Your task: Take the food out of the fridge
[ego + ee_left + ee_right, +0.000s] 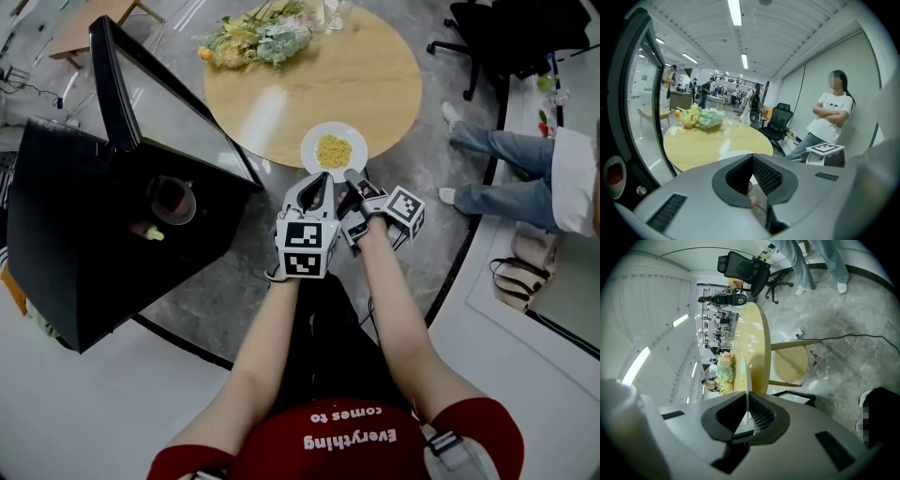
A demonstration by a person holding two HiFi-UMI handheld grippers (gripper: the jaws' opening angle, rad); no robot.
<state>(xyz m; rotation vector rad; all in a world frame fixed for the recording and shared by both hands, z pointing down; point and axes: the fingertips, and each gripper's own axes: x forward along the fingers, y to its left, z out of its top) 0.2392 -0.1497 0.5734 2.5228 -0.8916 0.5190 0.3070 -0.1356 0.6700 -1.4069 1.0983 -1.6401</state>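
A white plate [319, 161] with yellow noodles [333, 150] sits at the near edge of the round wooden table [375, 84]. My right gripper [354, 176] is shut on the plate's near rim; in the right gripper view the thin plate edge [746, 376] runs between the pads of the right gripper [748, 401]. My left gripper [323, 183] hovers just left of it at the same rim. The left gripper [752, 157] has its pads meeting with nothing seen between them. The black fridge [94, 234] stands at the left, its glass door [159, 94] swung open.
A bowl [172, 200] and a small yellowish item [153, 232] remain inside the fridge. A bunch of flowers [258, 37] lies on the far side of the table. A person [525, 178] sits at the right, beside an office chair [497, 37].
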